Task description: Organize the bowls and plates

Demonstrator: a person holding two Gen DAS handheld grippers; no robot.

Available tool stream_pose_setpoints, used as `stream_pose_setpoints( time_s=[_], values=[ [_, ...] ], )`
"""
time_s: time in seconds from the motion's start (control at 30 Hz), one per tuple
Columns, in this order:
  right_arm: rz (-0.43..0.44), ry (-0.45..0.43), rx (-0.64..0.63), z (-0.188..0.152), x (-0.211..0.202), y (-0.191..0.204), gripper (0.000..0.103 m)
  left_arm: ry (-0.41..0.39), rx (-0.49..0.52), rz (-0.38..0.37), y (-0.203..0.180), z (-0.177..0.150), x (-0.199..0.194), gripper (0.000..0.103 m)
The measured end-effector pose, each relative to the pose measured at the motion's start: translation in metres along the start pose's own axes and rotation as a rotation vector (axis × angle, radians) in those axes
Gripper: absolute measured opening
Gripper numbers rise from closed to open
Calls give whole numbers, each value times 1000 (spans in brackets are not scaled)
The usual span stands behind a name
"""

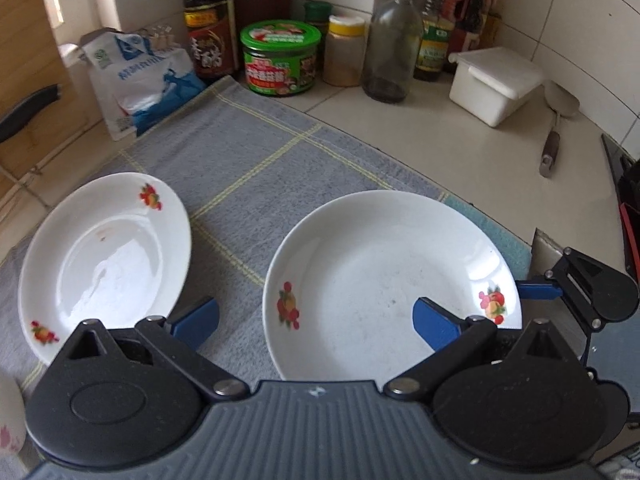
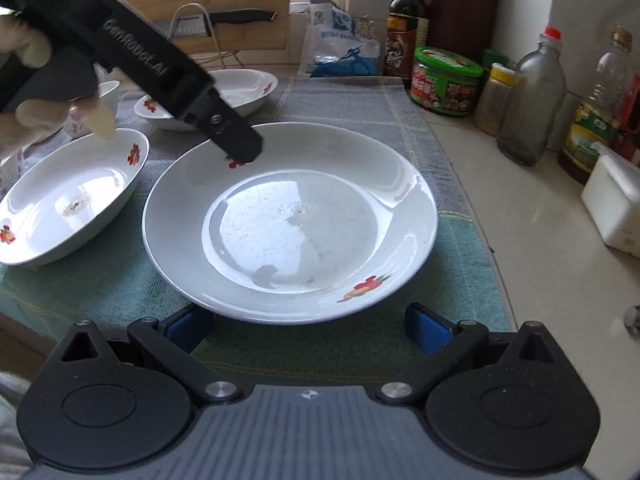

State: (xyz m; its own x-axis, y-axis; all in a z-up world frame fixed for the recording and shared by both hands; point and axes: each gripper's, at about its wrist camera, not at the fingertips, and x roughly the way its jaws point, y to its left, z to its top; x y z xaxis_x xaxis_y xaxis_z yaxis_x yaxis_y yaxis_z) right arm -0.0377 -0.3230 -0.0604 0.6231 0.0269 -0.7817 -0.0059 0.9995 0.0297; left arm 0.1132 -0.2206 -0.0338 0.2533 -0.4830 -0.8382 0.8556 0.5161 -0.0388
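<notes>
Right gripper [image 2: 308,328], jaws apart, sits at the large plate's [image 2: 290,222] near rim, frame centre; left gripper [image 1: 316,326], also spread, hovers above its far edge.

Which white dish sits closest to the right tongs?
The large plate, centred just ahead of the right tongs. The smaller dish lies off to its left, and two more sit farther back.
</notes>
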Motion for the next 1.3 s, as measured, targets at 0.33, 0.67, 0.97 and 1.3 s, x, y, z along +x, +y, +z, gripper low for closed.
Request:
stream_pose_setpoints(
  time_s=[0.33,0.67,0.97,1.3],
  values=[
    [49,-95,-52,-9,0,-8,103,43,64,-79,2,16,23,99],
    [86,-105,-83,-7,3,-11,103,127,99,-145,9,30,47,77],
    [112,-107,-98,-4,5,-10,103,174,134,-194,12,40,58,73],
    [112,-66,-92,5,9,-10,103,172,166,-203,13,44,58,73]
  ],
)
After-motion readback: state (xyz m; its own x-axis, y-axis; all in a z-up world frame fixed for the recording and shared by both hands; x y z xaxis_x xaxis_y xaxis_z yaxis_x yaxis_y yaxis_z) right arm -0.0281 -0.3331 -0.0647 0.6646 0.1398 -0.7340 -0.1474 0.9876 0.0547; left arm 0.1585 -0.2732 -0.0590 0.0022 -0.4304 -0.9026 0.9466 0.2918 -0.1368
